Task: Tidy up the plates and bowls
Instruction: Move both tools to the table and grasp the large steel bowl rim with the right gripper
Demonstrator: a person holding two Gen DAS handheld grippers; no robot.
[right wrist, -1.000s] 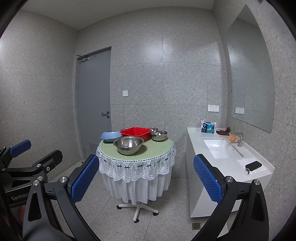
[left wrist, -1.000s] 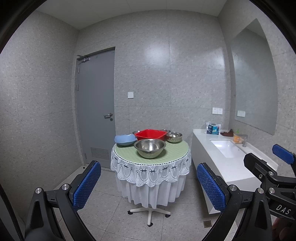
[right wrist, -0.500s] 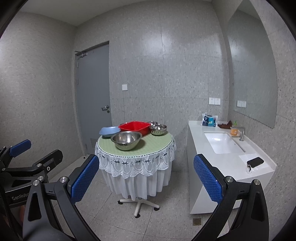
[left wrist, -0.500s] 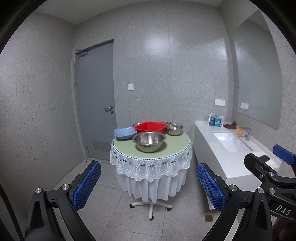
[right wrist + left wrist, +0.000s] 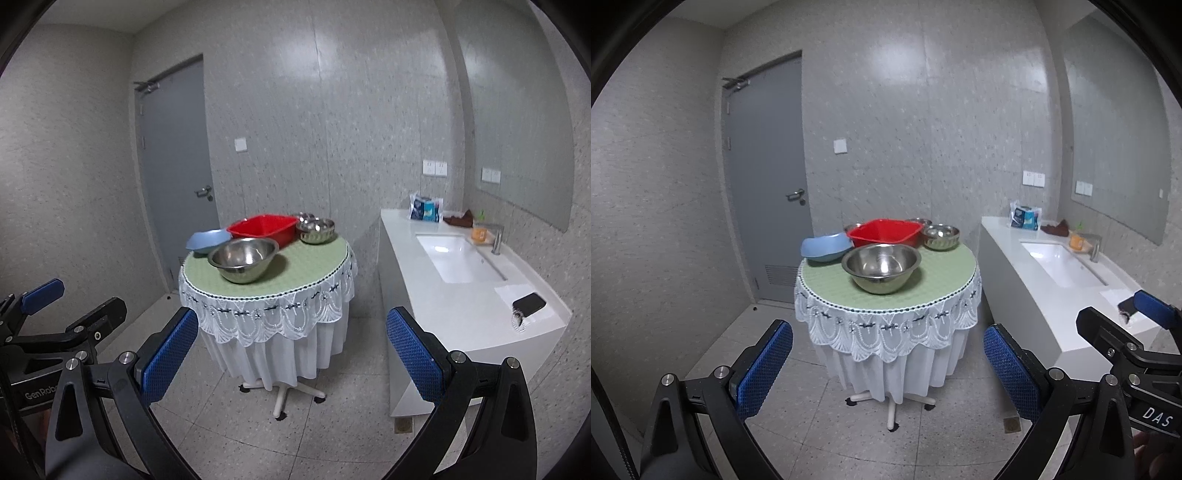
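Note:
A round table (image 5: 942, 284) with a green top and white lace cloth stands ahead, some way off. On it are a large steel bowl (image 5: 881, 267) at the front, a blue bowl (image 5: 824, 246) at the left, a red square basin (image 5: 885, 232) behind, and a small steel bowl (image 5: 940, 236) at the right. The right wrist view shows the same table (image 5: 317, 269) and large steel bowl (image 5: 243, 258). My left gripper (image 5: 886, 363) is open and empty. My right gripper (image 5: 286, 354) is open and empty. Both are well short of the table.
A white counter with a sink (image 5: 1060, 264) runs along the right wall, with a phone (image 5: 529, 303), a cup (image 5: 479, 233) and a packet (image 5: 425, 208) on it. A grey door (image 5: 764, 177) is at the back left. The table has a wheeled base (image 5: 892, 404).
Both grippers have moved closer to the table and tipped downward; the table now looks larger and more of the floor shows. The bowls have not moved.

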